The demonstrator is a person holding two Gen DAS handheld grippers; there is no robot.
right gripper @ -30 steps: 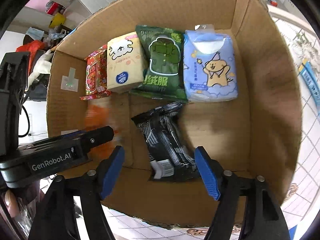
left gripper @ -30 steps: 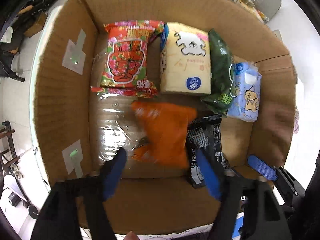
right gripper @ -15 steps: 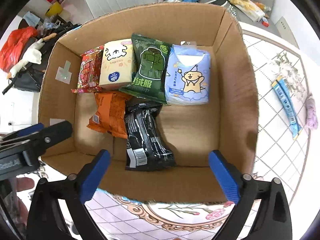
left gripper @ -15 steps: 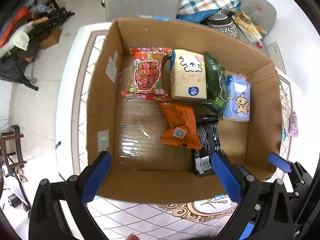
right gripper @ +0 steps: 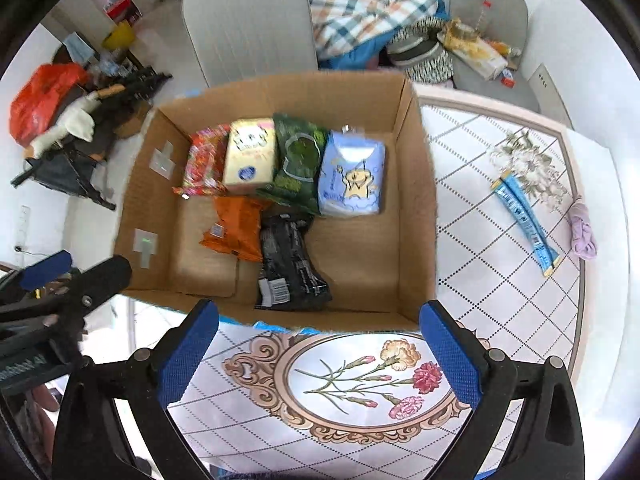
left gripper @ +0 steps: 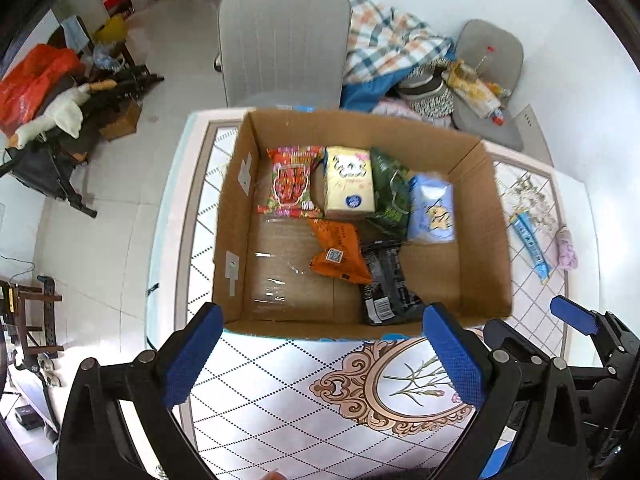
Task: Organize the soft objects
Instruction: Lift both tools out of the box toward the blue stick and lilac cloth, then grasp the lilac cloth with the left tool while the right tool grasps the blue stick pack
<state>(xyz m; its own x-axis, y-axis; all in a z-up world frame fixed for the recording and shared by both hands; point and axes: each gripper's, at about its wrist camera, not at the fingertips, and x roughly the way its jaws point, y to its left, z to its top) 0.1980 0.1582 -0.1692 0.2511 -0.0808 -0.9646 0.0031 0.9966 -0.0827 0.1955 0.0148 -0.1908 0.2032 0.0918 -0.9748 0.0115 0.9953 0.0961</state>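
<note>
A cardboard box [left gripper: 486, 216] [right gripper: 416, 184] stands on the patterned table. Inside lie a red packet [left gripper: 291, 186], a yellow tissue pack [left gripper: 348, 188], a green packet [left gripper: 390, 194], a blue tissue pack [left gripper: 432, 210], an orange packet [left gripper: 336, 254] [right gripper: 236, 228] and a black packet [left gripper: 386, 280] [right gripper: 288, 266]. My left gripper [left gripper: 320, 356] is open and empty above the table, in front of the box. My right gripper [right gripper: 318, 354] is open and empty, also in front of the box. A blue strip packet [right gripper: 524, 220] and a purple soft item [right gripper: 582, 234] lie on the table to the right.
A grey chair [left gripper: 282, 36] stands behind the table, with a plaid blanket [left gripper: 390, 40] and a second chair holding clutter [right gripper: 476, 44]. Bags and stands [left gripper: 48, 92] are on the floor at left. The table's near part has a floral medallion [right gripper: 360, 376].
Both grippers have pulled back up and out of the box and opened wide. The orange packet and the black packet now lie released on the box floor.
</note>
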